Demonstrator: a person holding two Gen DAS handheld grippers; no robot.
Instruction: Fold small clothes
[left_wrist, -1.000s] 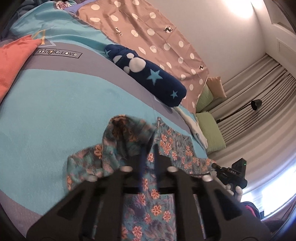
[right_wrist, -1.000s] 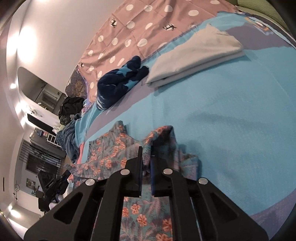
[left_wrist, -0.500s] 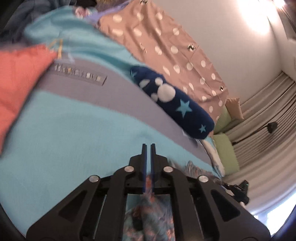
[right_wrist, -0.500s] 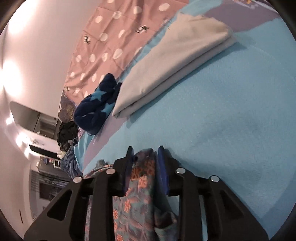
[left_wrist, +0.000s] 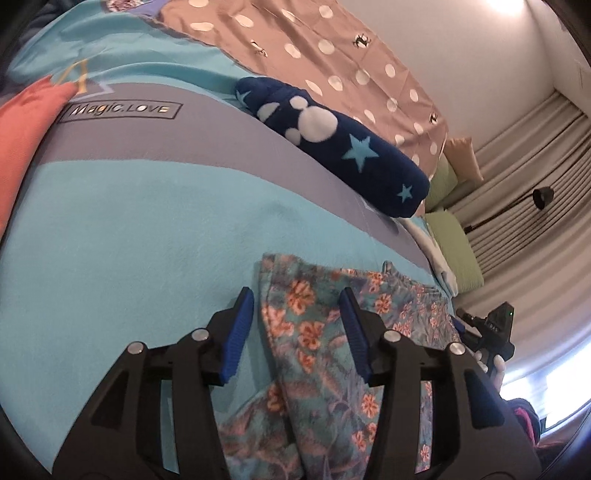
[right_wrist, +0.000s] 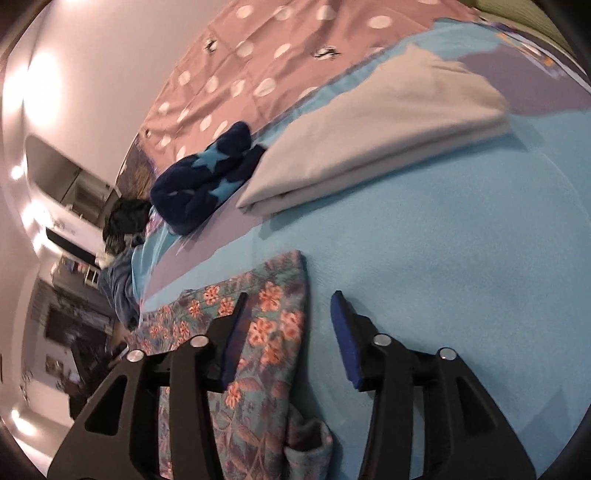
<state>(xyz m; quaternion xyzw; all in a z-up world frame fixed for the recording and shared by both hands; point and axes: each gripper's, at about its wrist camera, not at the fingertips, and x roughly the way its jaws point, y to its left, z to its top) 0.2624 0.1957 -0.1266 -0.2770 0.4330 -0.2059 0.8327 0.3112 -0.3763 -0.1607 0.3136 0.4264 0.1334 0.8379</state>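
Note:
A small teal garment with orange flowers (left_wrist: 314, 325) lies folded over on the turquoise bedspread (left_wrist: 129, 240). My left gripper (left_wrist: 297, 317) is open, its jaws apart over the garment's left folded corner, holding nothing. In the right wrist view the same garment (right_wrist: 266, 325) lies with its right folded corner under my open right gripper (right_wrist: 286, 314); the left finger rests over the cloth, the right finger over bare bedspread. The right gripper's body also shows in the left wrist view (left_wrist: 491, 328).
A rolled navy towel with stars (left_wrist: 332, 144) lies beyond the garment. A folded white cloth (right_wrist: 388, 140) sits to its right. A coral cushion (left_wrist: 22, 140) is at the left. A pink dotted sheet (left_wrist: 314, 44), green pillows (left_wrist: 454, 243) and curtains lie behind.
Both grippers carried the garment's near edge forward while shut on it, then opened and let it go. The garment now lies folded over on itself.

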